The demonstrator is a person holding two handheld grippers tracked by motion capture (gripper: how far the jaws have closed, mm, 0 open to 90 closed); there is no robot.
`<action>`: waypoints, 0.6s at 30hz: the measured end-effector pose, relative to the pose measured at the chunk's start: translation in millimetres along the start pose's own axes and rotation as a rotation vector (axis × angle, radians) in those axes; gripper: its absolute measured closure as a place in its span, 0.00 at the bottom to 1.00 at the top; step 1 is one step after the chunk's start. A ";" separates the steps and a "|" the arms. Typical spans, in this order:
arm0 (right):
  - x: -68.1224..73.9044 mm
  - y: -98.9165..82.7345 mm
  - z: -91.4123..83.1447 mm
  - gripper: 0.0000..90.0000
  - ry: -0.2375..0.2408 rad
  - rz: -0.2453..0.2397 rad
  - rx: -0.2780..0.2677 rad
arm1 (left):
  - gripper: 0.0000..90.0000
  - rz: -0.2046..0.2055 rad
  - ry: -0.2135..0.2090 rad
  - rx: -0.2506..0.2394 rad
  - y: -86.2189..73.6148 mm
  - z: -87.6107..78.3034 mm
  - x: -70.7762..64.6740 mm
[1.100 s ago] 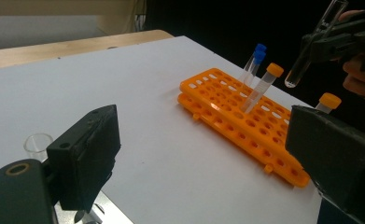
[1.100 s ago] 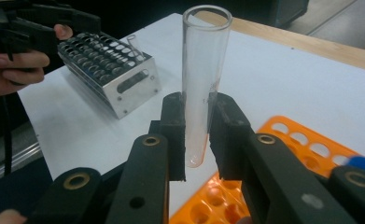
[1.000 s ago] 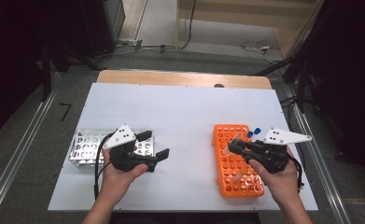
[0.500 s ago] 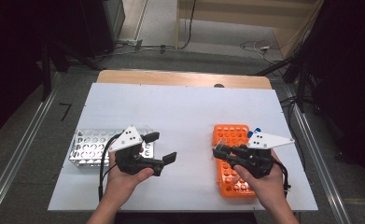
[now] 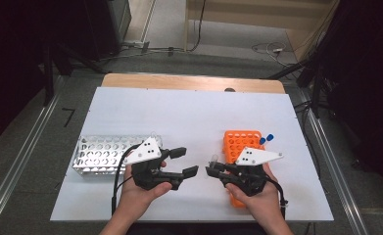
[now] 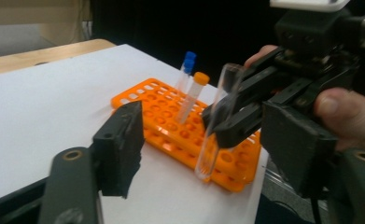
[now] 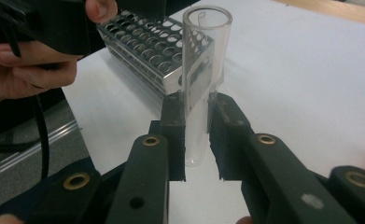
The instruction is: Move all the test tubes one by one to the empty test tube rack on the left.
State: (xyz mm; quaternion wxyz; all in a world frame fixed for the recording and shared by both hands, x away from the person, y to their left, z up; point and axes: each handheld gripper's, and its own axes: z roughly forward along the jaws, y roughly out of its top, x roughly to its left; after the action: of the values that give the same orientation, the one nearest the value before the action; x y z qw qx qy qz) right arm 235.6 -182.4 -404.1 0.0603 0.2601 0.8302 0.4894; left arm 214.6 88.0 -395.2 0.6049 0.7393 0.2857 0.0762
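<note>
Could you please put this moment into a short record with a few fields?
held item: clear tube, uncapped, upright
right tongs: shut on the clear tube, pads pressing both sides
left tongs: jaws apart, just been closing, pressing on nothing; the clear tube stands beyond them
orange rack: on the white table, under the right hand, with capped tubes standing in it
metal rack: beside the left hand, its visible holes empty

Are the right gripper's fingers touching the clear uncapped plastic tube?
Touching. The right gripper view shows the right gripper with both fingers pressed against the sides of the clear uncapped plastic tube, holding it upright.
</note>
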 end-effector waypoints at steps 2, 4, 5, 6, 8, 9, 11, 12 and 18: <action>3.2 -0.8 4.9 0.82 0.002 -0.008 0.011 | 0.42 0.006 -0.018 0.009 -0.3 3.3 -2.8; 6.6 -1.3 8.8 0.82 0.010 -0.014 0.019 | 0.47 0.011 -0.033 0.020 -1.3 6.8 -5.3; 8.3 -1.4 10.8 0.82 0.015 -0.020 0.021 | 0.50 0.013 -0.040 0.025 -1.8 8.7 -6.2; 10.0 -1.4 12.5 0.82 0.018 -0.023 0.025 | 0.52 0.013 -0.042 0.030 -2.2 10.7 -7.2; 13.6 -1.2 15.4 0.82 0.026 -0.029 0.030 | 0.57 0.016 -0.042 0.042 -2.8 14.5 -8.9; 15.2 -1.1 17.0 0.82 0.029 -0.033 0.031 | 0.59 0.015 -0.043 0.046 -3.2 16.3 -9.8; 18.0 -1.3 19.5 0.82 0.037 -0.041 0.036 | 0.62 0.020 -0.041 0.056 -4.1 20.0 -11.4; 19.2 -1.3 20.5 0.82 0.040 -0.046 0.039 | 0.65 0.024 -0.037 0.065 -4.6 21.5 -12.0; 20.9 -2.8 23.0 0.82 0.044 -0.051 0.046 | 0.79 0.019 -0.009 0.073 -7.3 25.4 -12.0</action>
State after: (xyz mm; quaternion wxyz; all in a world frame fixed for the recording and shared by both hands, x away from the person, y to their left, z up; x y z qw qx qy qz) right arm 224.8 -155.2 -415.1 0.0488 0.2292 0.8487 0.4741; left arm 213.9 61.0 -405.8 0.5780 0.7640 0.2785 0.0679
